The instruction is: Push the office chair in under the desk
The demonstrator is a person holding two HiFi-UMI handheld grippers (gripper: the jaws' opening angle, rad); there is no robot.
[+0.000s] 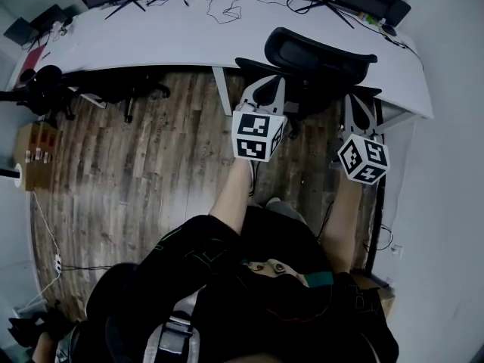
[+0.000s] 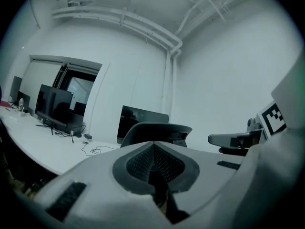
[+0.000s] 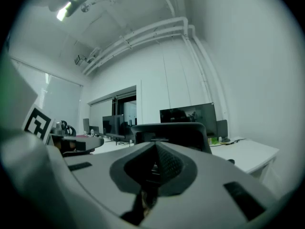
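Both the left gripper (image 1: 265, 83) and the right gripper (image 1: 357, 103) have their jaws pressed together on nothing. They point at the back of the black office chair (image 1: 318, 57), one near each side of it. The chair stands at the front edge of the white desk (image 1: 151, 40), in the bay between a white desk leg (image 1: 221, 89) just to its left and the wall on the right. On the desk beyond it are monitors (image 3: 193, 113) and loose cables (image 1: 227, 10), while a second black chair (image 1: 125, 89) sits under the desk well to the left, above the wooden floor (image 1: 151, 180).
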